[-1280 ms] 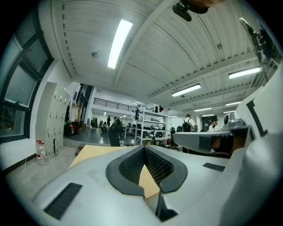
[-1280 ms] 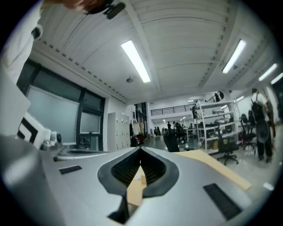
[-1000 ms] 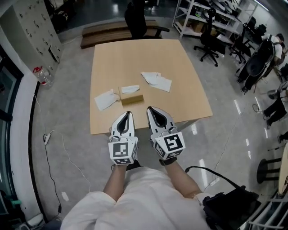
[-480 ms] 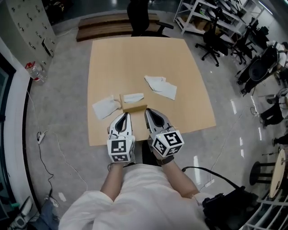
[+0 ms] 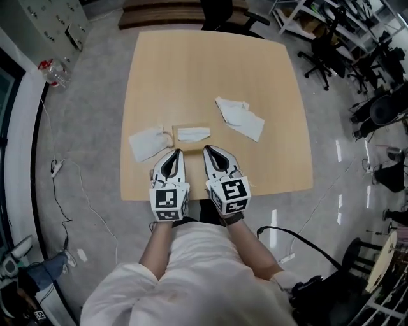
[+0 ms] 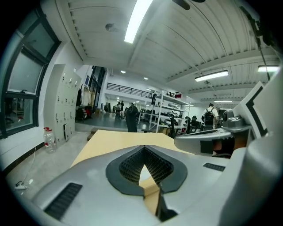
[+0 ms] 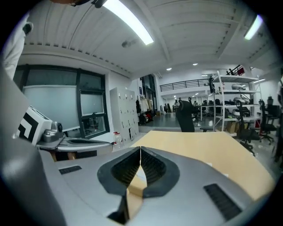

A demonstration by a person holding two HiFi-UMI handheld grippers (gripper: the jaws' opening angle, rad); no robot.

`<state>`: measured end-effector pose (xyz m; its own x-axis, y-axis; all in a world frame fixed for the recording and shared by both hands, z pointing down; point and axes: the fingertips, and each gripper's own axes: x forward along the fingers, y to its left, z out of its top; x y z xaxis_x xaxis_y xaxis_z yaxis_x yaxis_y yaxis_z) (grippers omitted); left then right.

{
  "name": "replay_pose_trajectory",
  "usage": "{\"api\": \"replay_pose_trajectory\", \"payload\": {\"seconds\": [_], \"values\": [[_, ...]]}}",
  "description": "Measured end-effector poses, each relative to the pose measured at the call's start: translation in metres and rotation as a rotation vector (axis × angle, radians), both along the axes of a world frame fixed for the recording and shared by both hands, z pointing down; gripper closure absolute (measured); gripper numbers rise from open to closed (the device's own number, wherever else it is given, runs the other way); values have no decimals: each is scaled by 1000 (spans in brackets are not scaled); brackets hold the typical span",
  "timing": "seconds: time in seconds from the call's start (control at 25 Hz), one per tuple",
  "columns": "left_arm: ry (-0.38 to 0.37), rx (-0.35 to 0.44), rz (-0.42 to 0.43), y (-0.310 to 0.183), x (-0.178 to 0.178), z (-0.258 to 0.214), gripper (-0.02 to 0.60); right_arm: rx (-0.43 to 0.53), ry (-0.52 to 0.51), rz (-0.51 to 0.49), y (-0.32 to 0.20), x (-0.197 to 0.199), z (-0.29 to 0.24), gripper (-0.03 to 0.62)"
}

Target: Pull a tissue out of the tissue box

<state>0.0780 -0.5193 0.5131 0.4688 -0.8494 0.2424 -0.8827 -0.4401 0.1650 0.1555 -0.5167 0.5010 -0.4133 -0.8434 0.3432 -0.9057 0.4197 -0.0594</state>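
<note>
Head view, looking steeply down on a light wooden worktop (image 5: 210, 70). The tissue box (image 5: 176, 134), tan, lies near the worktop's near edge, about midway between left and right, with a white tissue (image 5: 193, 134) showing on its top.

Two loose tissues lie on the worktop. One crumpled sheet (image 5: 148, 142) is just left of the box. A larger, flatter pile (image 5: 241, 118) sits farther off to the right.

The left gripper (image 5: 178, 152) and the right gripper (image 5: 208, 149) are held side by side at the near edge. Their tips point toward the box from its near side, close to it; contact cannot be made out. Each carries a cube with square markers.

Left gripper view: the left gripper (image 6: 143, 148) has its jaws together at the tips, nothing clamped. A strip of tan surface shows through the gap below the tips.

Right gripper view: the right gripper (image 7: 140, 149) likewise has its jaws closed and empty. Tan and white show through the gap.

A dark office chair (image 5: 220, 9) stands at the far edge. A bottle (image 5: 51, 71) stands on the floor to the far left.
</note>
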Motion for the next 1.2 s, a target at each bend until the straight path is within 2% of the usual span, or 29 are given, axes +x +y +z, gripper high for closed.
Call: {"api": "replay_pose_trajectory", "payload": {"seconds": [0.48,0.72,0.92,0.96,1.04,1.2], "values": [[-30,-117,-38,-34,3,61,580,-176,43,-12,-41,0,89,589],[-41,-149,-64,-53,0,76,580,-219,72,-23,-67,-5,113,589],[-53,-174,-84,-63,-4,85,580,-243,142,-15,-86,-4,132,586],[-57,-183,-92,-64,-7,87,580,-256,153,-17,-88,-4,136,582],[-61,-198,-109,-64,-11,90,580,-284,175,-28,-92,-7,145,521],[-59,-203,-127,-66,-17,94,580,-299,229,-47,-98,-10,161,459]]}}
